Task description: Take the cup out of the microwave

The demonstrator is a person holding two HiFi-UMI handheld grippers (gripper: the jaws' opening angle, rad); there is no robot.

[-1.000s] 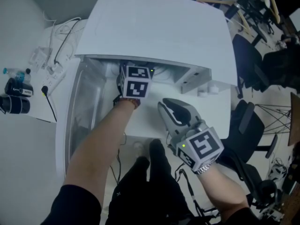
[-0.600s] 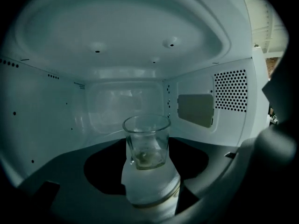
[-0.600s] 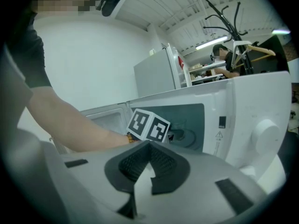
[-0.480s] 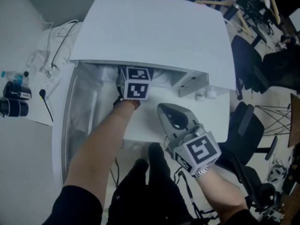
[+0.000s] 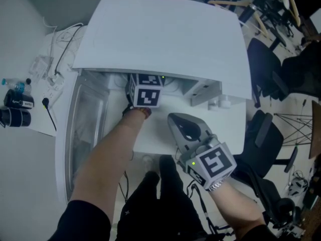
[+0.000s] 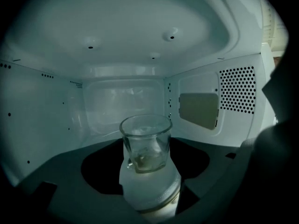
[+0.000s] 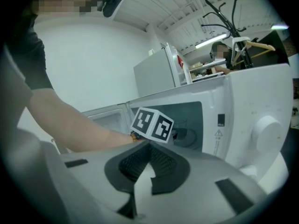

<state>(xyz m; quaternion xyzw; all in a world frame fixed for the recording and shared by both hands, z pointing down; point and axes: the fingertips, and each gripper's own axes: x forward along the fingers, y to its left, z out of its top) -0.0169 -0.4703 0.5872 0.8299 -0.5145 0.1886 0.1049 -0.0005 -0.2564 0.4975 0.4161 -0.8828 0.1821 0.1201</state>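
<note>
Office-like lab: swivel chairs point(image 5: 265, 132) right of right jaws; loose cables point(image 5: 60, 51) left of left jaws; strip light point(image 7: 210, 42) above.

The white tabletop point(image 5: 235, 129) carries a white microwave point(image 5: 165, 39), which takes up most of it, its door point(image 5: 85, 124) swung open to the left. On the strip of tabletop left of the microwave lie a tangle of cables point(image 5: 62, 49), a white power strip point(image 5: 52, 84), a small clear packet point(image 5: 40, 63) and a black lead with a plug point(image 5: 48, 109). Near the left edge lie a blue-capped bottle point(image 5: 12, 84) and two black cylinders point(image 5: 15, 109).
</note>
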